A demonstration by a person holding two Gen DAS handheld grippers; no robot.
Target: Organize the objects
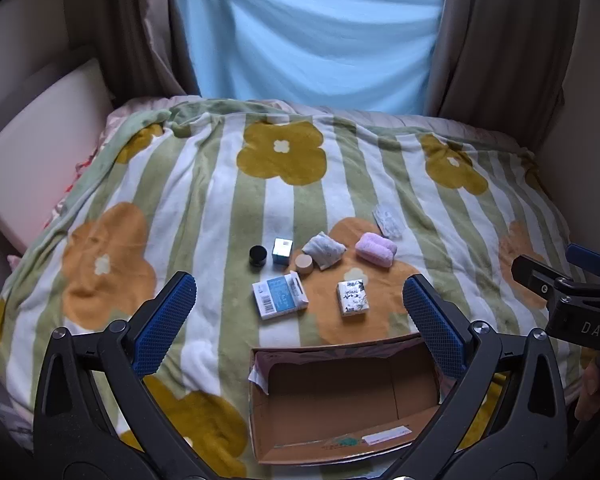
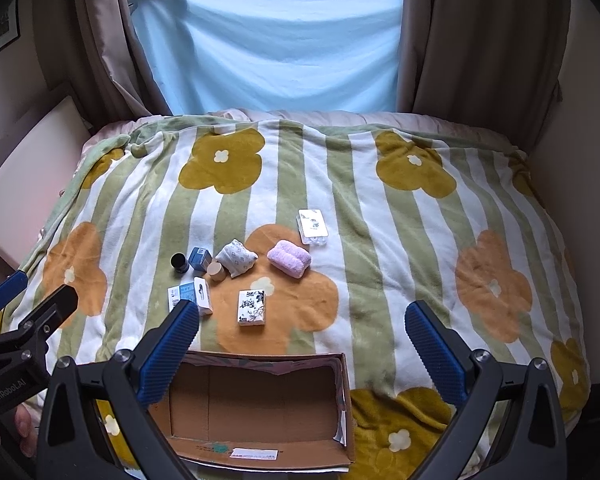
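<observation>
Both the left gripper (image 1: 299,322) and right gripper (image 2: 302,346) hang released above the cardboard box's (image 1: 260,400) far rim, with bare blanket (image 2: 400,280) beyond the right one's right finger.

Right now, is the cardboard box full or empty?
Empty. The cardboard box shows only bare cardboard inside in both views, besides a label on its near flap; all the small items lie outside on the blanket.

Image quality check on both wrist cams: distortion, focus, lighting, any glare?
Left wrist view: strong fisheye bowing, dark vignette at the corners; soft daylight through the blue sheet, no glare; small items like the pink towel roll slightly soft; left gripper sharp. Right wrist view: same bowing and vignette; cardboard box interior dim; right gripper sharp; box label unreadable.
</observation>
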